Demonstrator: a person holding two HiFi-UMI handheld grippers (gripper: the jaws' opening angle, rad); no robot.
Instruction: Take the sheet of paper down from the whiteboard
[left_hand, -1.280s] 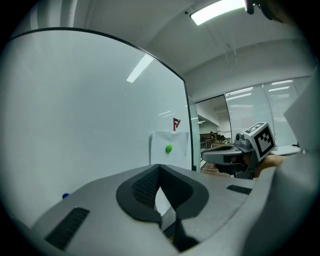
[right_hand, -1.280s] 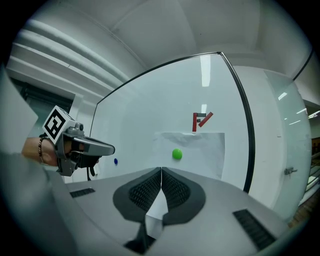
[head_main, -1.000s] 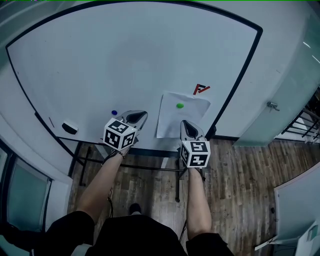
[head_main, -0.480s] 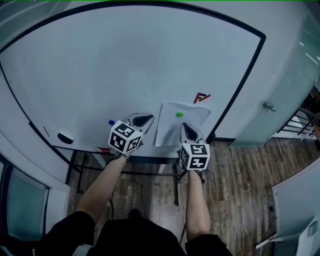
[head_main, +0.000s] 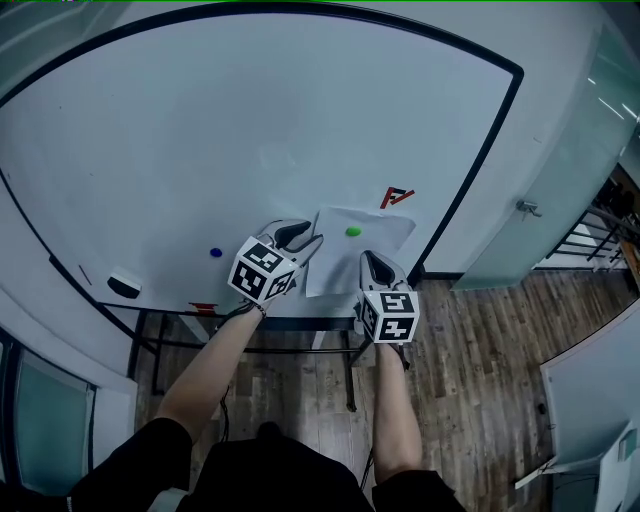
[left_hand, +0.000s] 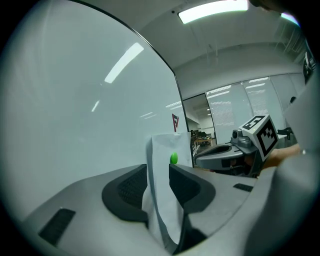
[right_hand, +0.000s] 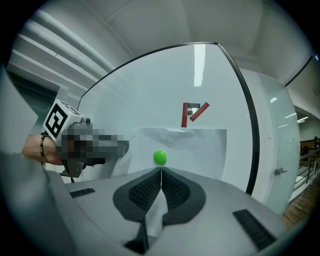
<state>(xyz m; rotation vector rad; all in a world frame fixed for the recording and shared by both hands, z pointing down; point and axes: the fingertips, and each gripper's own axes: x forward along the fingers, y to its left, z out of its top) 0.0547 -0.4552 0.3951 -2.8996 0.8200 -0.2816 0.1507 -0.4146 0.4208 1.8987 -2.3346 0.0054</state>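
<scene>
Large white whiteboard w/ black frame (head_main: 200, 150) is filling the background, over a brown wood-plank floor (head_main: 470, 380). White rectangular sheet of paper (head_main: 345, 262) is hanging on the board under a small round green magnet (head_main: 353, 232). Right gripper (right_hand: 161, 172) is clamping the sheet's bottom edge, jaws together on it, below the magnet. Left gripper (left_hand: 157, 167) is standing w/ jaws apart, the sheet's left edge running between them, unpinched.
</scene>
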